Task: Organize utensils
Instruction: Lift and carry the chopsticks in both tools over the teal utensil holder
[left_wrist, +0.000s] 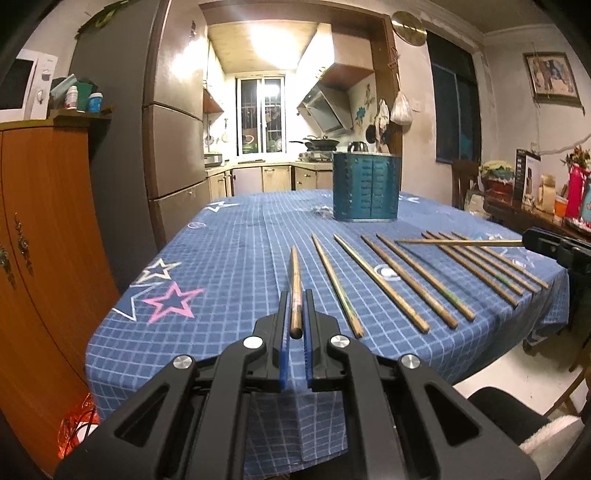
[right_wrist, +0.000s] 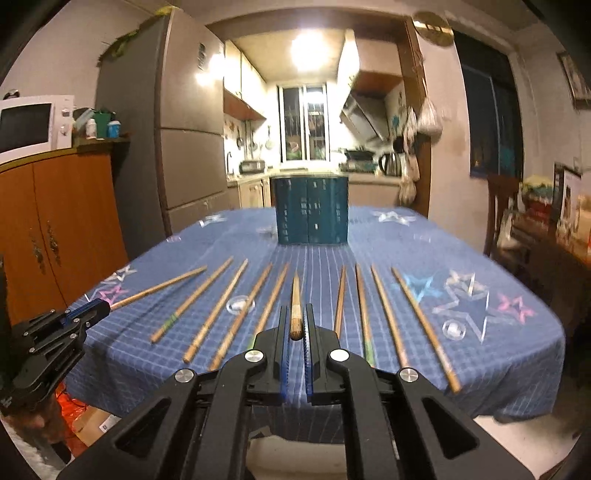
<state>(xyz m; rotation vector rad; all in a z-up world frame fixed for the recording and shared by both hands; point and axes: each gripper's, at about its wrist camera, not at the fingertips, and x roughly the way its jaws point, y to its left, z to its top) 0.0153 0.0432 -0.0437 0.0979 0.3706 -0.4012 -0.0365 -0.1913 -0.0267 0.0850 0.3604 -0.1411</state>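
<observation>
Several wooden chopsticks (left_wrist: 402, 282) lie side by side on the blue checked tablecloth (left_wrist: 236, 236); they also show in the right wrist view (right_wrist: 218, 314). A teal slotted utensil holder (left_wrist: 365, 186) stands upright at the far middle of the table, and shows in the right wrist view (right_wrist: 312, 210). My left gripper (left_wrist: 295, 295) is shut on one chopstick (left_wrist: 294, 280) above the near left edge. My right gripper (right_wrist: 295, 310) is shut on another chopstick (right_wrist: 295, 302); from the left wrist view that chopstick (left_wrist: 458, 242) points left over the laid row.
An orange wooden cabinet (left_wrist: 40, 236) with a microwave (right_wrist: 29, 125) on top stands to the left. A grey fridge (left_wrist: 173, 140) stands behind it. A cluttered side table (left_wrist: 535, 206) and a chair (right_wrist: 498, 210) stand to the right. The table's near edge drops to the floor.
</observation>
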